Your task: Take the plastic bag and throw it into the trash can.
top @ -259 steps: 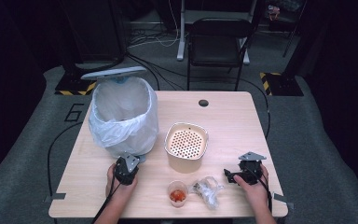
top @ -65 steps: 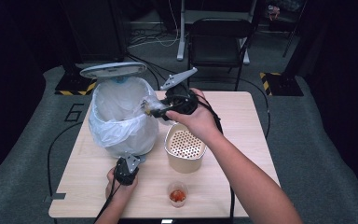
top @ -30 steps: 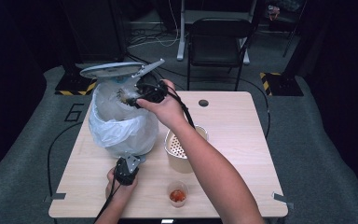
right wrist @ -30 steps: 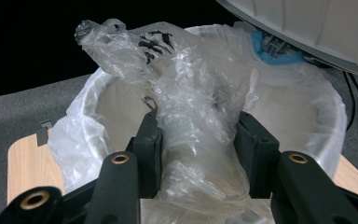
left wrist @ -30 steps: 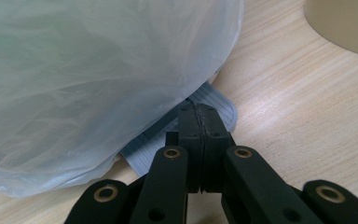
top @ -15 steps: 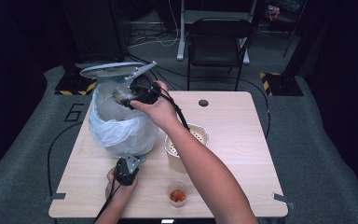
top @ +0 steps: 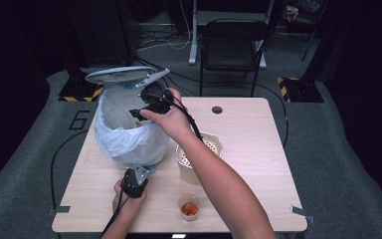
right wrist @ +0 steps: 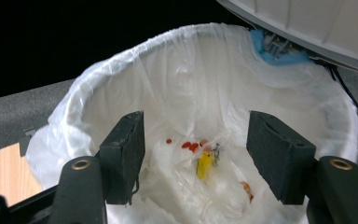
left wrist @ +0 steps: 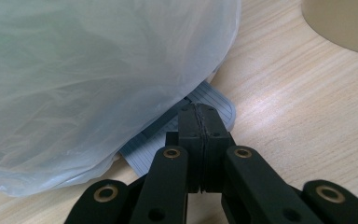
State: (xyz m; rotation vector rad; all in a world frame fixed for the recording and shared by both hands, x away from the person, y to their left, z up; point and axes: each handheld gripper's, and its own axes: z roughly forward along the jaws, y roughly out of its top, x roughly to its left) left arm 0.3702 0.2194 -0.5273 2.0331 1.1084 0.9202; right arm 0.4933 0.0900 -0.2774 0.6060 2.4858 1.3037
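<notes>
Hovering right gripper (top: 135, 113) opening, empty | left gripper (left wrist: 199, 122) closed | one bin (top: 110, 130)

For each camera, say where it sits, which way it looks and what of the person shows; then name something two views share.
High view: above the table, looking forward and down; both forearms, left gripper, right gripper.
Left gripper view: on the left gripper, shut, pressing the bin's pedal.
Right gripper view: on the right gripper, jaws just opened, empty, facing down into the bin.
Shared: the bin's white liner.
</notes>
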